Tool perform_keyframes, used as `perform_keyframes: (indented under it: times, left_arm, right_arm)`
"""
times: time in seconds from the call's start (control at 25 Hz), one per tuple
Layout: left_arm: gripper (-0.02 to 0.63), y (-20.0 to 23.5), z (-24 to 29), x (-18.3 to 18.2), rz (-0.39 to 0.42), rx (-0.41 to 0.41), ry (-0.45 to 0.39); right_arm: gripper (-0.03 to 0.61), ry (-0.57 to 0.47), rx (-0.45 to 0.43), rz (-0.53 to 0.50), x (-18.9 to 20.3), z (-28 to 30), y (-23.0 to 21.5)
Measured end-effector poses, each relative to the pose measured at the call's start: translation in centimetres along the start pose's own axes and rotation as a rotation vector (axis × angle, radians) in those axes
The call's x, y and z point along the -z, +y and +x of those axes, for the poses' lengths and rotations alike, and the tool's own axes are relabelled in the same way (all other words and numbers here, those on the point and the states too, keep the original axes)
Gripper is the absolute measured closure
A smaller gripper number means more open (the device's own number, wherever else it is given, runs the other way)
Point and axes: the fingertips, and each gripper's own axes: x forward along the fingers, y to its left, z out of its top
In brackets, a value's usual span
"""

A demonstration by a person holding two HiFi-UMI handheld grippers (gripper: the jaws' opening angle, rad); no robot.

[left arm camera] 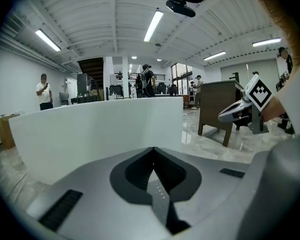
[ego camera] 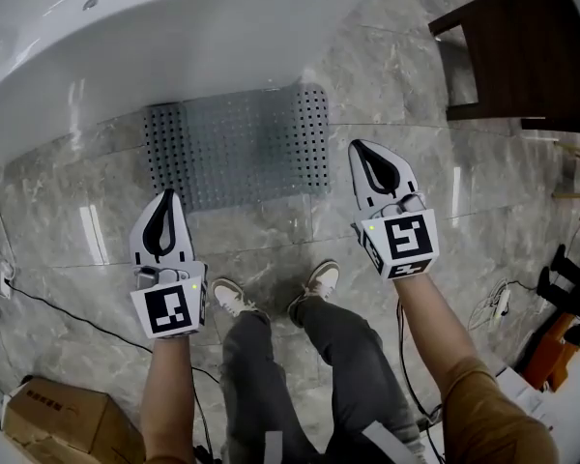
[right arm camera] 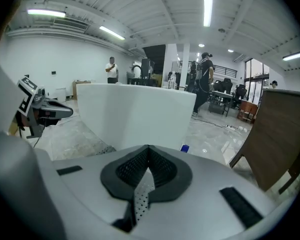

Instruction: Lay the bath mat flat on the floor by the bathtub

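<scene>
the grey perforated rubber bath mat is lying flat on the grey marble-look tiled floor in the upper centre of the head view. it is sitting right beside the white bathtub, and its far edge is slipping out of sight under the tub's curved rim.

the left gripper is hanging over bare tiles just below the mat's lower left corner, jaws pressed together and gripping nothing. the right gripper is hovering at the mat's right edge, likewise closed and empty.

for markings, each gripper is carrying a cube with black-and-white square markers; these are coded patterns, not words.

around the scene, a dark brown wooden cabinet is standing at the upper right, well apart from the mat. a brown cardboard box is sitting in the lower left corner, and a black cable is trailing across the tiles near it. the person's white and tan shoes are planted between the two grippers, below the mat. in the gripper views, people are standing far back in a bright hall beyond the tub.
</scene>
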Motion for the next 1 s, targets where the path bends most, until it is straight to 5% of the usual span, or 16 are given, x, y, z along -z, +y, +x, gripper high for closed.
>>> perform_keyframes:
  times: [1.0]
  left_arm:
    - [0.609,2.0,-9.8,-14.2,-0.022,-0.01,-0.03]
  right_arm:
    - [0.575,-0.014,-0.019,-0.024,-13.8,-10.1,2.9]
